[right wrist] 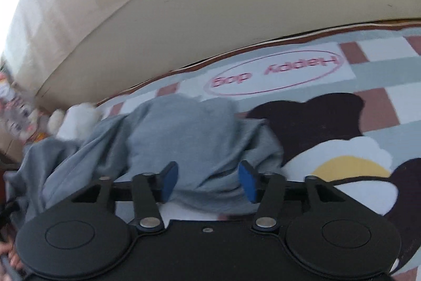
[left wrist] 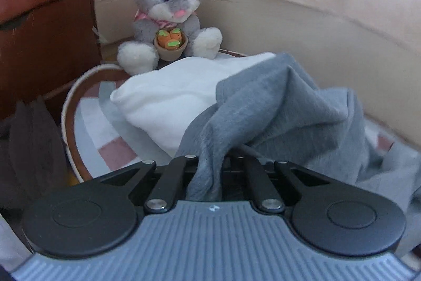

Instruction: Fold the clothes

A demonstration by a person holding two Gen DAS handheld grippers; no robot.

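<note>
A grey garment (left wrist: pixel 279 107) lies bunched on a checked rug, partly over a folded white cloth (left wrist: pixel 168 94). My left gripper (left wrist: pixel 210 162) is shut on a gathered fold of the grey garment, which hides its fingertips. In the right wrist view the same grey garment (right wrist: pixel 184 133) lies crumpled just ahead. My right gripper (right wrist: pixel 208 181) stands open, its blue pads (right wrist: pixel 169 182) apart over the cloth's near edge with nothing pinched between them.
A grey plush rabbit (left wrist: pixel 171 7) sits behind the white cloth against a beige sofa (left wrist: pixel 315 17). A red-brown cabinet (left wrist: pixel 42 17) stands at the left. The patterned rug (right wrist: pixel 342 96), with a dark bear figure, spreads to the right below the sofa base (right wrist: pixel 210 4).
</note>
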